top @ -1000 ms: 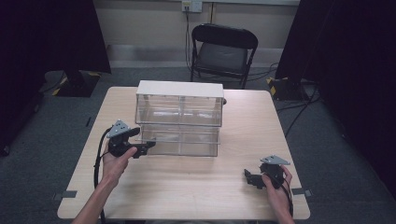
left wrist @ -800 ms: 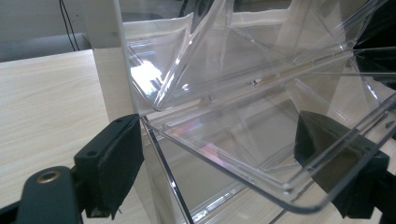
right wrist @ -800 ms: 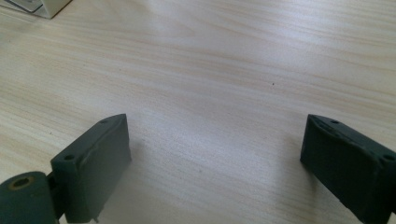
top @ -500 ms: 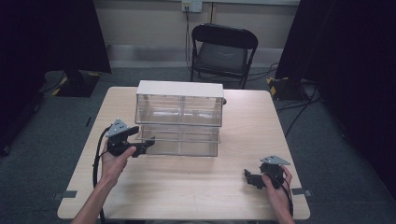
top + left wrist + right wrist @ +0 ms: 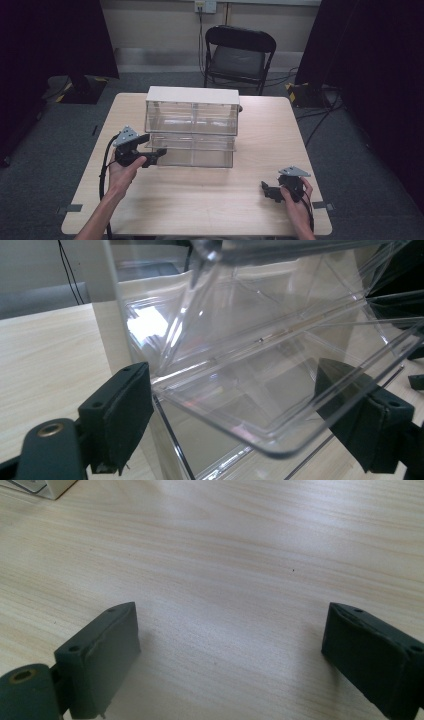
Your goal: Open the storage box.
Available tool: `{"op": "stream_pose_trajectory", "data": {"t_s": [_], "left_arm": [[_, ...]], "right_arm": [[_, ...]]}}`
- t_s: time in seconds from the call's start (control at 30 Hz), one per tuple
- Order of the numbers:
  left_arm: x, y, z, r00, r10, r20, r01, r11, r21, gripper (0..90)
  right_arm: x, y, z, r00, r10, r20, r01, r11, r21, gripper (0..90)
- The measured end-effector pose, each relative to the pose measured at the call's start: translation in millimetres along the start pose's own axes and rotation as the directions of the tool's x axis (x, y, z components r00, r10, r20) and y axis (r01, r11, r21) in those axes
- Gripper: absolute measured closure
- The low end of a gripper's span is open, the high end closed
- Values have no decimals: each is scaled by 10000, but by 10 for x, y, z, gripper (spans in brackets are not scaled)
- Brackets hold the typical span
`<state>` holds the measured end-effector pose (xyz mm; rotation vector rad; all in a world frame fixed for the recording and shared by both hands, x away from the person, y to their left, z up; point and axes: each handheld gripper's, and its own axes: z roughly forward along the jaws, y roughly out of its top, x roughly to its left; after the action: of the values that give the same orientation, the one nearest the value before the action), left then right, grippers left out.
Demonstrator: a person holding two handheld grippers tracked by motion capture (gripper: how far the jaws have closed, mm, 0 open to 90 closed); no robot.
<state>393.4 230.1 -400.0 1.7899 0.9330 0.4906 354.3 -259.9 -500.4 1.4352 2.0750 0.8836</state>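
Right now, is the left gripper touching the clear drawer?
Apart. In the left gripper view, the left gripper has both jaws spread wide beside the clear drawer's corner, with visible gaps on each side.

The room is dim at the sides, where black curtains (image 5: 55,40) swallow the light, while the pale bench (image 5: 200,200) is evenly lit from overhead. Shadows are soft: a faint one lies under the clear drawer unit (image 5: 192,127), and small ones sit beneath each hand. The high view is a little soft and grainy, with no strong bending at its edges. In the left gripper view, white glare patches sit on the clear plastic, and the nearest rim is blurred. In the right gripper view, a broad sheen crosses the wood grain, and the black jaws look soft-edged up close.
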Motion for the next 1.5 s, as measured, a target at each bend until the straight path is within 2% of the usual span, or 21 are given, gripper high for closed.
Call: {"op": "stream_pose_trajectory", "data": {"t_s": [0.3, 0.43, 0.6, 0.7, 1.1, 1.23, 1.33, 1.4, 1.5], "left_arm": [[15, 18, 4, 9999, -114, -72, 113, 9999, -82, 155], [37, 52, -18, 9994, -335, -4, 335, 9989, -315, 155], [10, 94, -8, 10000, 84, -5, -84, 9998, -169, 156], [-6, 111, -3, 9999, 151, -45, -151, 9998, -90, 151], [5, 155, -6, 10000, -31, -33, 30, 9995, -310, 153], [-5, 218, -6, 10000, 22, -15, -23, 9993, -362, 110], [-28, 238, -1, 9996, 204, -189, -210, 9993, -324, 97], [-34, 232, -1, 9997, 127, -219, -134, 9993, -350, 98], [-20, 205, 15, 9997, -238, -58, 235, 9985, -494, 95]], "right_arm": [[0, 0, 1, 10000, -19, 0, 19, 10000, -4, 76], [0, 1, 1, 10000, -18, -5, 18, 10000, -1, 76], [0, 1, 3, 10000, -45, -20, 45, 10000, -8, 76], [0, 1, 2, 10000, -42, -25, 42, 10000, -6, 76], [0, 2, 3, 10000, -41, -24, 41, 10000, -7, 76], [0, 1, 3, 10000, -43, -21, 43, 10000, -8, 76], [0, 1, 3, 10000, -44, -21, 44, 10000, -9, 76], [0, 1, 3, 10000, -43, -20, 43, 10000, -10, 76], [0, 2, 3, 10000, -42, -22, 42, 10000, -8, 76]]}}
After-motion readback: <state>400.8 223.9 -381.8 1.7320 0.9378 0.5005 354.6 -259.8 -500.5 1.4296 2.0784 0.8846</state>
